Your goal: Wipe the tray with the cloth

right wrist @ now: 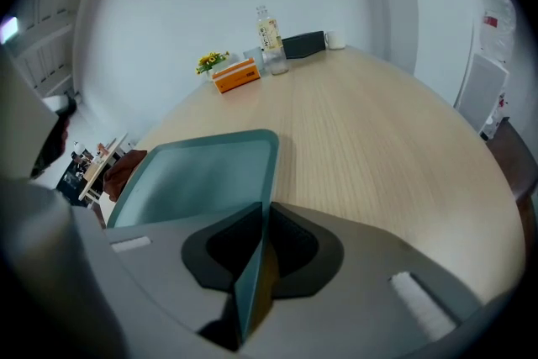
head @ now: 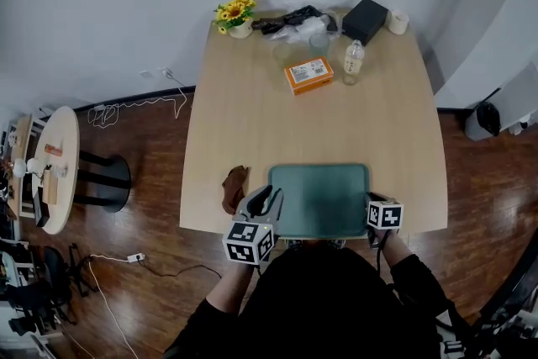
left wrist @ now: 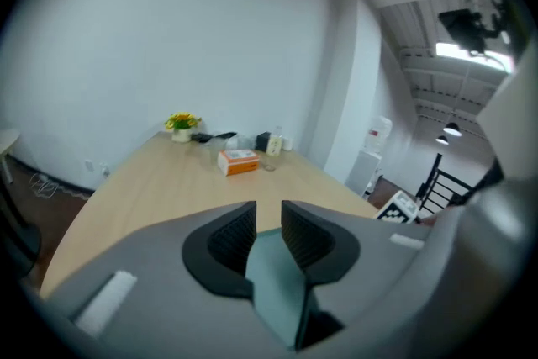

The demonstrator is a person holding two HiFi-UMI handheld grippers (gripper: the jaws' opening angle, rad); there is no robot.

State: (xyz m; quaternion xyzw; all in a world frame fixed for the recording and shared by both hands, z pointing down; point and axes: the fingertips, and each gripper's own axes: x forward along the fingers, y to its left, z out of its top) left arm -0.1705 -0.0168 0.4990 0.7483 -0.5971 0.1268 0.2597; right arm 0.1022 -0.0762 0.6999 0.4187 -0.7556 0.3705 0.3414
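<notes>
Currently both grippers are clamped on the tray (head: 324,196) rim: left gripper (left wrist: 268,219) on the left edge, right gripper (right wrist: 262,219) on the right. Cloth (head: 234,188) lies just left of the tray, untouched. Tray sits at the table's (head: 252,113) near edge, long axis left-right; box (head: 308,74) and bottle (head: 353,61) are well beyond it.

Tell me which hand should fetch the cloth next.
Left. The cloth lies just left of the tray, beside the left gripper; the right gripper grips the tray's opposite rim.
</notes>
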